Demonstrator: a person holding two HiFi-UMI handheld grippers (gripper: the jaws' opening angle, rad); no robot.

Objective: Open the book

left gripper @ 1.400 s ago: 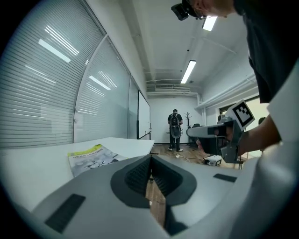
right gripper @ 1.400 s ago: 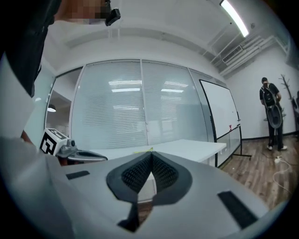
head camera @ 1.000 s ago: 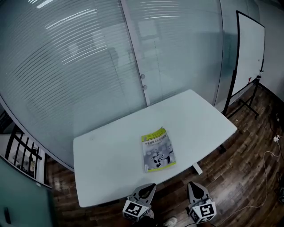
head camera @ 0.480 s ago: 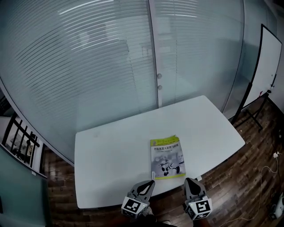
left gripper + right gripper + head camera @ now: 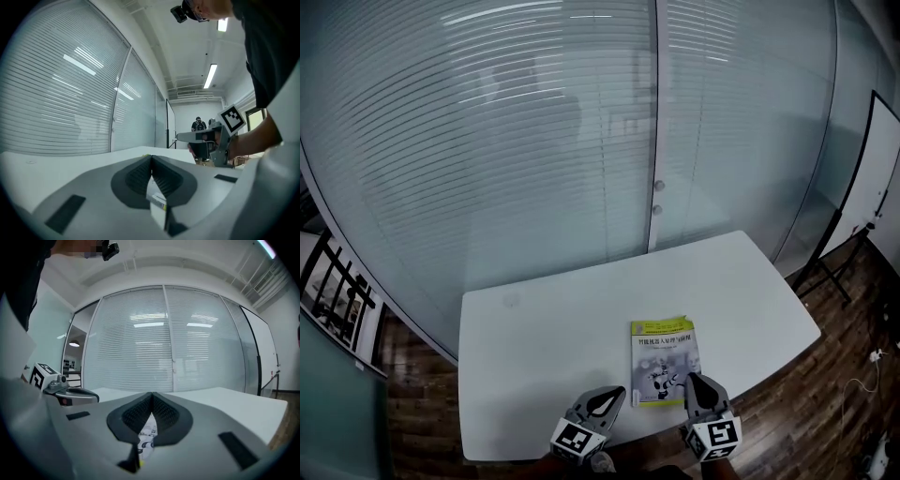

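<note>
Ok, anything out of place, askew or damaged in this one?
Nothing stands out. The book lies closed and flat on the table near its front edge, with no visible damage. The left gripper and right gripper are shut and empty, close to that edge.

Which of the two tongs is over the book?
The right tongs: in the head view their tips overlap the near right corner of the book, while the left tongs sit beside its left edge, over bare table.

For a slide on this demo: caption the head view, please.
Closed green-and-white book lying on a white table, left gripper and right gripper both shut, near its front edge.
</note>
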